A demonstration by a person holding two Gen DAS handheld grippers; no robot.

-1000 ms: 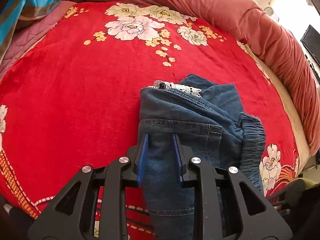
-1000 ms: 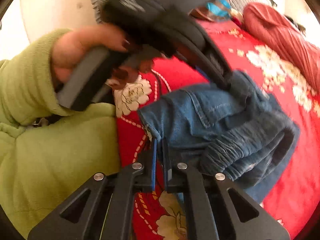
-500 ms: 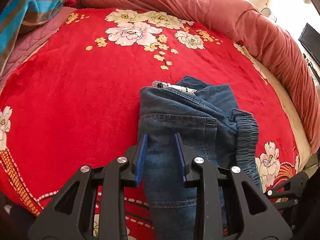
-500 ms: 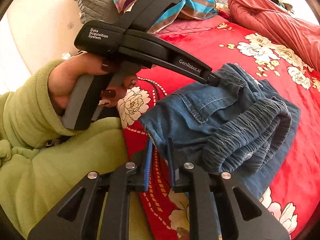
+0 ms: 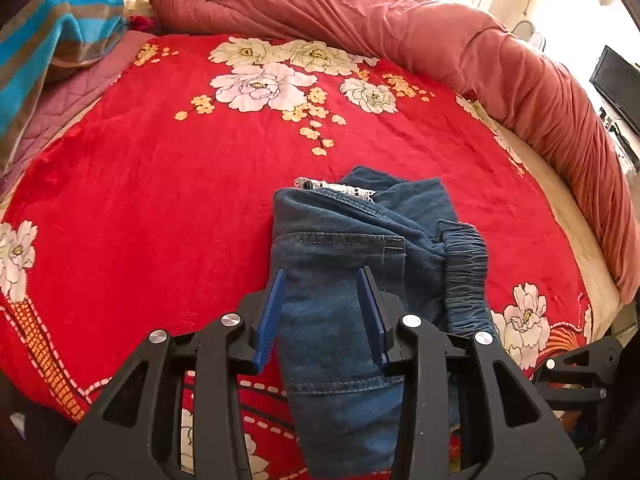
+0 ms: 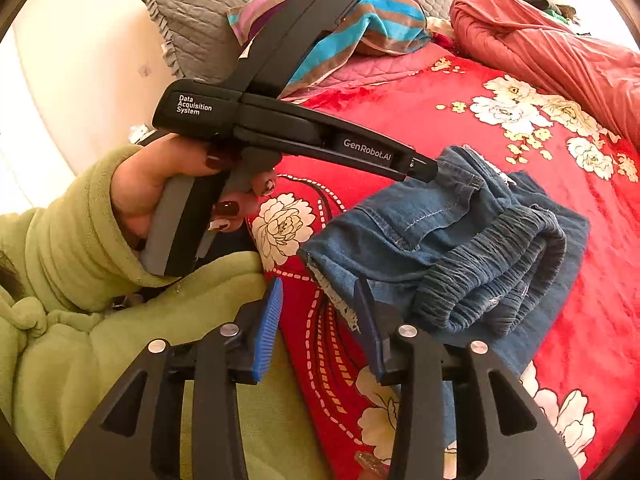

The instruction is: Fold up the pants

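Observation:
The blue denim pants (image 5: 360, 248) lie folded in a small bundle on the red floral blanket (image 5: 160, 184), with the elastic waistband on the right side. My left gripper (image 5: 322, 276) is open, its blue pads straddling the near end of the bundle. In the right wrist view the pants (image 6: 460, 232) lie right of centre. My right gripper (image 6: 318, 292) is open, with the frayed pant hem just above and between its pads. The left gripper's body (image 6: 296, 136) hangs over the bundle's far edge.
A rolled pink-red quilt (image 5: 440, 36) runs along the far and right edge of the bed. A striped towel (image 5: 52, 40) and a grey pillow (image 6: 208, 12) lie at the head. The person's green sleeve (image 6: 80, 248) is close on the left.
Both grippers have opened wider. The right gripper let go of the pant hem it was pinching, and the bundle now rests on the blanket.

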